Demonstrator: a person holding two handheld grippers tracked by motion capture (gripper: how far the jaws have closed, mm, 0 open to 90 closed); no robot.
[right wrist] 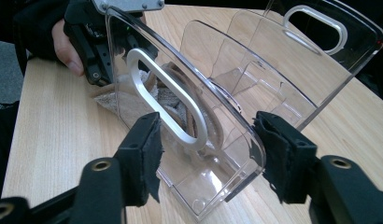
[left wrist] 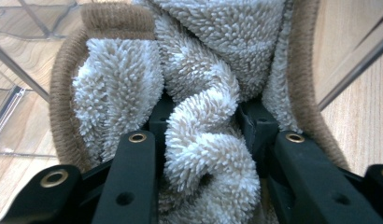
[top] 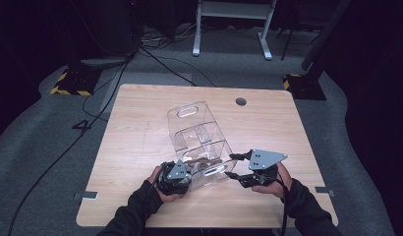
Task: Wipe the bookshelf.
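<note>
A clear plastic bin with oval handle cut-outs lies tilted on the wooden table, its open side toward my left hand. My left gripper is at the bin's near end, shut on a fluffy beige-and-white cloth that bunches between its jaws. Through the clear bin wall the cloth sits just inside the near end. My right gripper has that end's corner between its jaws, both pads against the plastic. It stands at the bin's right in the high view.
A round cable hole sits near the table's far edge. Cables run over the grey floor to the left. Two black-and-yellow stand bases and a white frame's legs stand beyond the table.
</note>
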